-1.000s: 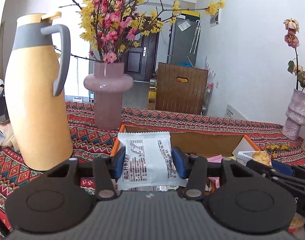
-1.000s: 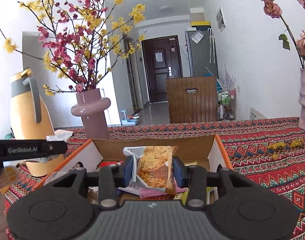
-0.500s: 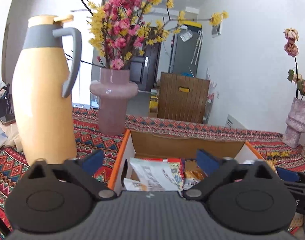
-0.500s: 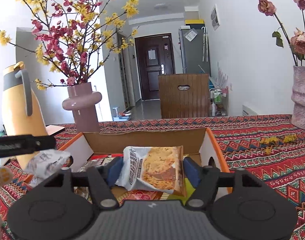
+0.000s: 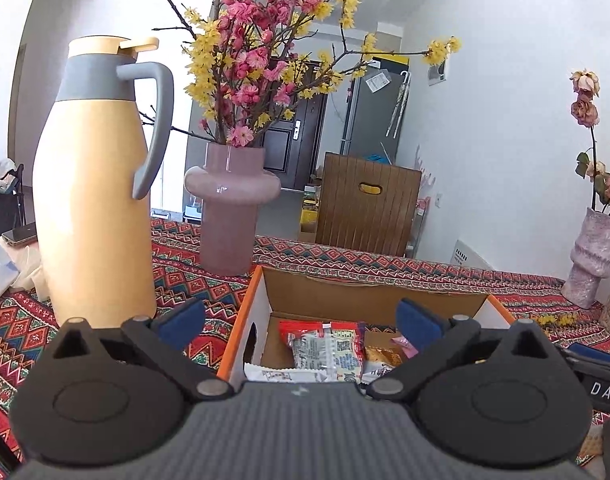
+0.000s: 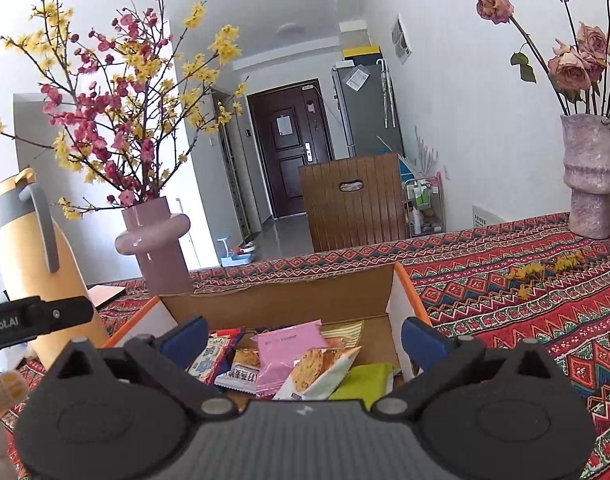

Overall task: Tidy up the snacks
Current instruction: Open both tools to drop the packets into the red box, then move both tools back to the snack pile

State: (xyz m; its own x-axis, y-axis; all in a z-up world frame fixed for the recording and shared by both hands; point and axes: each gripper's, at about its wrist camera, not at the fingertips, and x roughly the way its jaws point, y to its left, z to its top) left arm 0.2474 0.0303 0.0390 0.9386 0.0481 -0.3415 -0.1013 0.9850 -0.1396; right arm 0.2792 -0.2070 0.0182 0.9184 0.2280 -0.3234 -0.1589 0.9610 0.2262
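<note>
Snacks (image 6: 297, 364) lie in the box (image 6: 401, 296), directly below both grippers; left gripper (image 5: 301, 320) and right gripper (image 6: 303, 334) jaws are spread wide, holding nothing.

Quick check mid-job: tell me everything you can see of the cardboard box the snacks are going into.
The open-topped cardboard snack box sits upright on the red patterned tablecloth, in front of the mauve flower vase. Its inside is plain brown, its end walls white with orange rims, and the left wall has a dark slot. Loose packets lie inside, among them a pink packet, a cracker-print packet and a green packet. The left gripper and right gripper both hover over it with jaws open, holding nothing.
</note>
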